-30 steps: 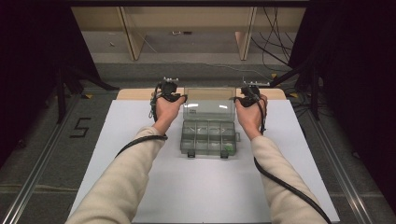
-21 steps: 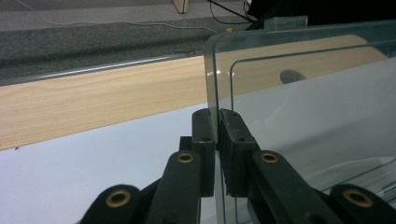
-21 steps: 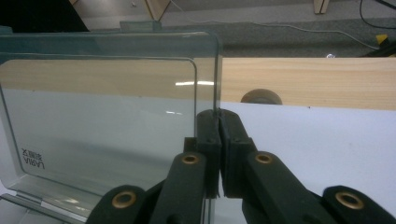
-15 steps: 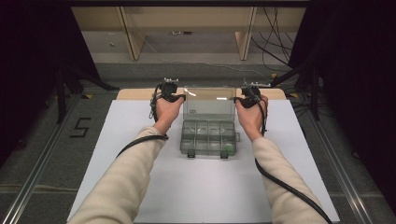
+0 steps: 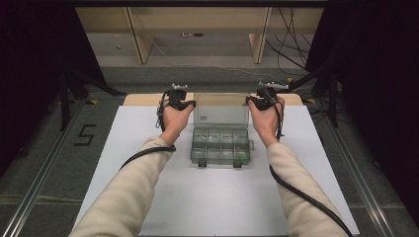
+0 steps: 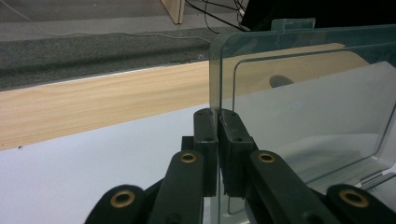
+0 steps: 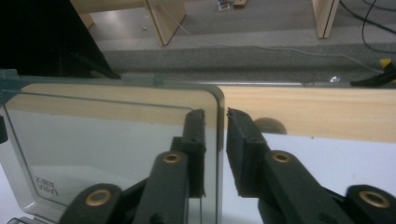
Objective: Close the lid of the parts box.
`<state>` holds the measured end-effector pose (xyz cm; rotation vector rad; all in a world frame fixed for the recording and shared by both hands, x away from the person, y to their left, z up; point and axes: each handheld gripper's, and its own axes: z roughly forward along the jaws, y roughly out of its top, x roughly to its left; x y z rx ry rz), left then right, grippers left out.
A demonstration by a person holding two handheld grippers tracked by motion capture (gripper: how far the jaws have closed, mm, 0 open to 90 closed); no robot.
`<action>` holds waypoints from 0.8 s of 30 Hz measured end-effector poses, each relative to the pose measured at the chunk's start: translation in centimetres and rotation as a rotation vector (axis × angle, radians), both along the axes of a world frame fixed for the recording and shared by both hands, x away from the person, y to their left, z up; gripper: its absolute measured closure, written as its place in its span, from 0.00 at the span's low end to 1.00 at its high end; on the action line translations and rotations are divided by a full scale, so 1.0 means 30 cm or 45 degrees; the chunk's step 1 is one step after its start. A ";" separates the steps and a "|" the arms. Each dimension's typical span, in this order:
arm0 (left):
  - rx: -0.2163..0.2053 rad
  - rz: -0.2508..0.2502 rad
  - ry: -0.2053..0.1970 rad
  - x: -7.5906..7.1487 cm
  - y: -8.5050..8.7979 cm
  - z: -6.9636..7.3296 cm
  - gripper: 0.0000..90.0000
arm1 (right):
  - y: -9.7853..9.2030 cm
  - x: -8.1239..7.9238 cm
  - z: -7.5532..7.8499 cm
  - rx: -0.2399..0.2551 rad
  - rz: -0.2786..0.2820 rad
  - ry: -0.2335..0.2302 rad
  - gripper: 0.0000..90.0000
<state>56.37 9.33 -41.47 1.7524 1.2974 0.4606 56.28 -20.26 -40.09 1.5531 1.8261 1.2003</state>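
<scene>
Since a second ago, your hands have held almost the same places at the far end of the table while the clear lid (image 5: 221,107) has swung up from a lower tilt to stand close to upright over the organizer box (image 5: 220,146).

On the left, your left gripper (image 5: 187,104) pinches the lid's left edge; in the left gripper view its jaws are closed tight on the clear panel, with the edge sandwiched between the pads (image 6: 206,135). Beyond it runs the wooden strip (image 6: 93,100) along the table's far edge.

In the middle, the box sits on the white sheet (image 5: 148,197), its compartments open to view and its two dark latches toward you.

On the right, your right gripper (image 5: 253,101) straddles the lid's right edge. Its jaws stand slightly apart around the panel, with a gap on one side, so they are not clamped.
</scene>
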 end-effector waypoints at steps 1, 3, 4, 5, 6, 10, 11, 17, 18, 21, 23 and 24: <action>0.005 -0.005 -0.001 -0.001 0.000 0.001 0.96 | 0.006 0.000 0.006 0.003 -0.004 0.010 0.89; 0.003 -0.006 0.007 -0.001 0.004 0.000 0.96 | 0.009 0.005 0.011 -0.028 -0.004 0.016 0.94; 0.000 -0.009 0.009 0.000 0.006 0.000 0.96 | 0.007 0.009 0.011 -0.045 -0.004 0.005 0.97; 0.001 -0.014 0.007 0.000 0.006 -0.001 0.96 | 0.009 0.007 0.013 -0.022 -0.016 0.033 0.97; 0.003 -0.015 0.002 0.000 0.005 -0.002 0.95 | 0.007 0.010 0.011 -0.048 -0.008 0.010 0.97; 0.007 -0.014 -0.019 0.002 0.005 -0.006 0.94 | 0.018 -0.001 0.020 -0.048 -0.034 0.036 0.97; 0.000 -0.012 -0.033 0.002 0.005 -0.005 0.92 | 0.015 -0.001 0.023 -0.051 -0.023 0.039 0.97; -0.015 0.001 -0.075 0.018 0.005 0.034 0.88 | 0.009 -0.008 0.023 -0.073 -0.005 0.002 0.97; 0.000 -0.006 -0.073 0.021 0.008 0.040 0.88 | 0.011 -0.012 0.027 -0.059 -0.010 0.015 0.97; -0.011 -0.004 -0.083 0.028 0.009 0.053 0.89 | 0.013 -0.018 0.030 -0.057 -0.012 0.020 0.97; -0.029 0.003 -0.088 0.029 0.004 0.057 0.91 | 0.008 -0.020 0.030 -0.069 0.006 0.003 0.97; -0.009 -0.007 -0.078 0.028 0.006 0.060 0.93 | 0.009 -0.024 0.031 -0.062 0.002 0.013 0.97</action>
